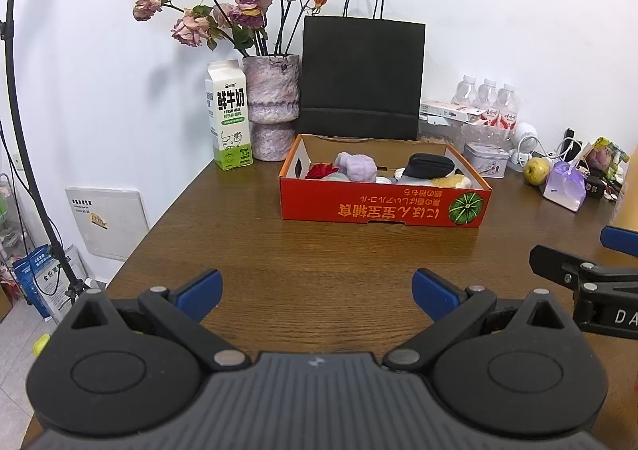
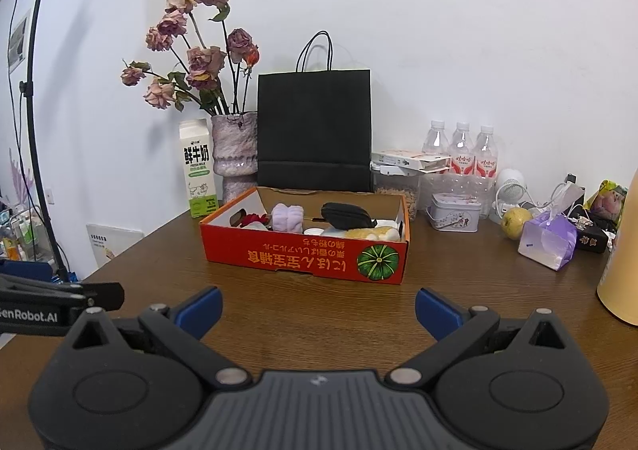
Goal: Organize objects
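Hovering low over the wooden surface [image 1: 247,234], the left hand-held gripper [image 1: 317,292] and right hand-held gripper [image 2: 318,308] both gape, empty; the orange cardboard box [image 1: 382,207] of small items sits at twelve o'clock, so approach squarely.

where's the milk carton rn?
The milk carton stands upright at the table's back left in both wrist views, touching or nearly touching the left of the flower vase, left of the orange box.

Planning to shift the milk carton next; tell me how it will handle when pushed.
The milk carton stands tall on a narrow base, so a high push probably tips it; push low. Its printed walls look smooth, perhaps slippery. Whether it is full cannot be told.
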`<state>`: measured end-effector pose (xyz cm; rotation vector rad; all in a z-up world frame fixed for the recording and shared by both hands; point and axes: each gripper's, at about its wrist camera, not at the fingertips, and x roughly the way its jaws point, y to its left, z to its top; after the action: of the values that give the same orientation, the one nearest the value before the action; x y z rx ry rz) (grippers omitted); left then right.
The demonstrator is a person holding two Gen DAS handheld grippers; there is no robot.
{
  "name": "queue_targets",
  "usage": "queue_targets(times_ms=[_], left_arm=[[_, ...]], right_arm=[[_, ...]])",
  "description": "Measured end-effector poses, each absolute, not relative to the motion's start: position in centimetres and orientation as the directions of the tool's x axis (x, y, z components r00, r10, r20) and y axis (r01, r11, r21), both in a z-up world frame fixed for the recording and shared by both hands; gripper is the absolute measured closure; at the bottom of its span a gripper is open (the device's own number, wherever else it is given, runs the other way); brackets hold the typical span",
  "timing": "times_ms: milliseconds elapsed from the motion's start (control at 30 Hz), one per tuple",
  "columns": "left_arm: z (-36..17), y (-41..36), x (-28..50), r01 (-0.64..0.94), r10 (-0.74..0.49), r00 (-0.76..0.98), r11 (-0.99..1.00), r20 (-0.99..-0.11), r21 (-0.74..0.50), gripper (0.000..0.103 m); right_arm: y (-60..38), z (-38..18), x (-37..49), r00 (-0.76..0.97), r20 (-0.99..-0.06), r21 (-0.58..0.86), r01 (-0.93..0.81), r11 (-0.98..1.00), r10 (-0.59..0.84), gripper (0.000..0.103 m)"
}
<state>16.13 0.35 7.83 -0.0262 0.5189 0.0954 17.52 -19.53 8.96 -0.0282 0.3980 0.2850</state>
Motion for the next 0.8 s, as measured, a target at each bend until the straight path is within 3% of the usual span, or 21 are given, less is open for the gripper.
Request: queue_targets(times_ms=[800], left_arm=[[7.53,-0.01,15.43,-0.088,0.068,0.857,0.996,-0.511,-0.016,0.000]], right_arm=[[-19.62,9.01,17.30,0.883,-0.387,0.026,-0.279,0.960,0.267,0.000]])
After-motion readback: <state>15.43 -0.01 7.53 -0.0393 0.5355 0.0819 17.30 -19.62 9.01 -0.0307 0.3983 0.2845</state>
